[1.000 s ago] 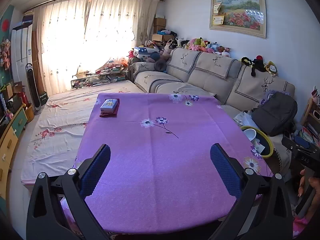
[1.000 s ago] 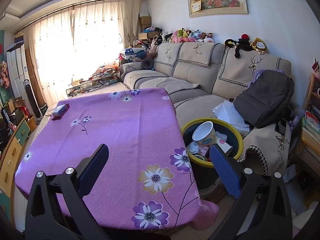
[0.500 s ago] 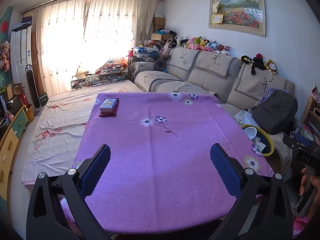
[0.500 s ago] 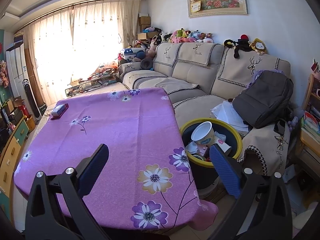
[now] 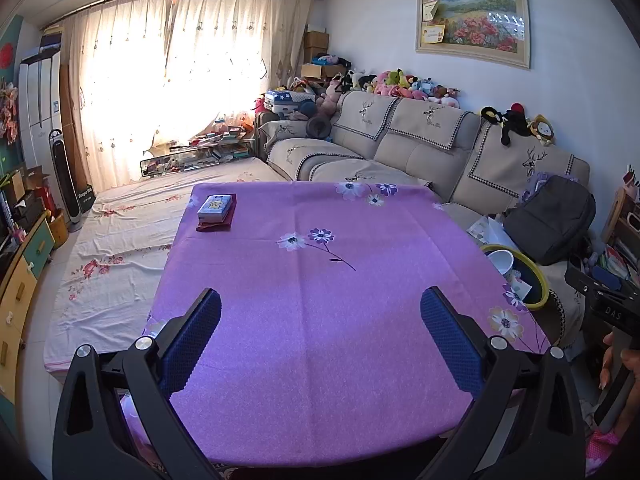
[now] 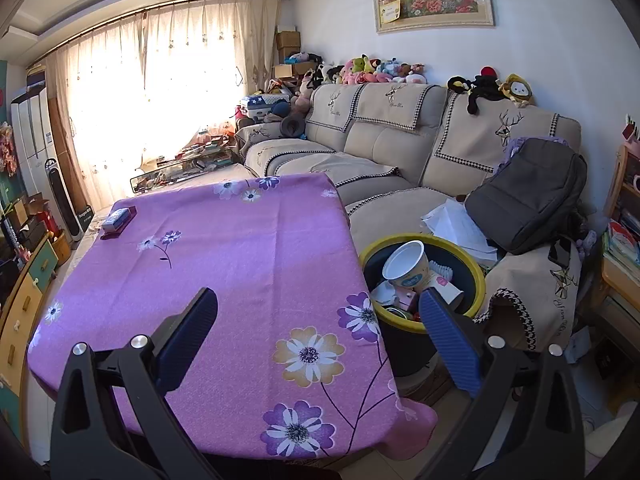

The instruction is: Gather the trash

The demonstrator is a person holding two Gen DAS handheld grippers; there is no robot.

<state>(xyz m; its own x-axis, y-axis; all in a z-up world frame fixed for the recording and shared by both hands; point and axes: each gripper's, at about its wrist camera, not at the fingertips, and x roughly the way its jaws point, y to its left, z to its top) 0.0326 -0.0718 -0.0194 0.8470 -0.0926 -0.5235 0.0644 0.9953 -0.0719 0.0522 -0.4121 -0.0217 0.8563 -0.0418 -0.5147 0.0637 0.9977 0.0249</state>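
Observation:
A yellow-rimmed trash bin (image 6: pixel 478 270) stands right of the table, holding a white paper cup (image 6: pixel 406 264) and other trash; it also shows in the left wrist view (image 5: pixel 538 280). My left gripper (image 5: pixel 320 332) is open and empty above the near part of the purple floral tablecloth (image 5: pixel 320 280). My right gripper (image 6: pixel 318 334) is open and empty over the table's near right corner (image 6: pixel 320 360), its right finger in front of the bin. Part of the right gripper and the hand holding it show at the left wrist view's right edge (image 5: pixel 612 312).
A small blue box on a dark red book (image 5: pixel 216 208) lies at the table's far left; it also shows in the right wrist view (image 6: pixel 117 219). A beige sofa (image 6: pixel 380 152) with a grey backpack (image 6: pixel 528 200) and papers (image 6: pixel 456 220) lies behind. Drawers (image 5: pixel 24 276) stand left.
Both views have shifted very slightly. Both grippers stay open and empty.

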